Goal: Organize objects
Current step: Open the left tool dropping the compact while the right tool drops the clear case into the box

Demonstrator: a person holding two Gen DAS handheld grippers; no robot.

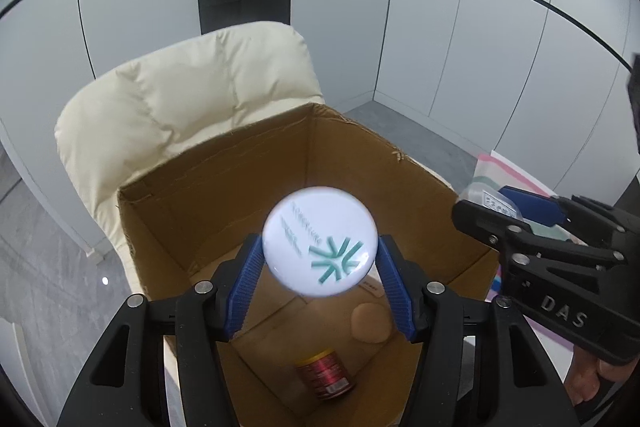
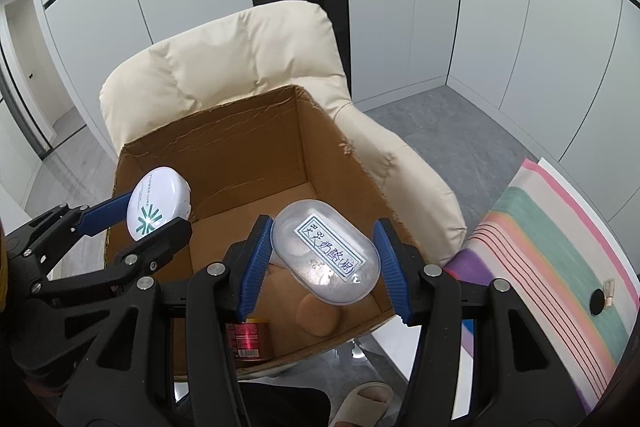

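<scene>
Left wrist cam first: the left gripper (image 1: 320, 243) is angled down over an open cardboard box (image 1: 224, 187) that sits on a cream padded armchair (image 1: 180, 95). A round white case (image 1: 320, 241) with a teal logo sits right between the blue pads (image 1: 246, 279) and fills the whole gap. Its print is smeared while the pads look sharp, so honestly I can't tell if they're actually pressing on it. It's up in the air above the box. Down on the box floor there's a red can (image 1: 326, 375) on its side and a tan round puff-looking thing (image 1: 370, 323) nearby. The right gripper (image 1: 480, 201) pokes in from the right edge, near the box's right wall. Right wrist cam: the right gripper (image 2: 325, 227) is clamped at a middling width on a clear oval container (image 2: 326, 253) with a handwritten label. Both pads are against its sides, and it's held over the near right part of the box (image 2: 224, 155). The left gripper (image 2: 158, 213) comes in from the left with the white case (image 2: 158, 203) at its fingertips, over the box's left wall. Same red can (image 2: 248, 341) and tan thing (image 2: 320, 315) below. A striped cloth (image 2: 560, 247) lies off to the right with a small black disc (image 2: 598, 301) on it, and a pale sandal (image 2: 364, 403) shows at the bottom.
</scene>
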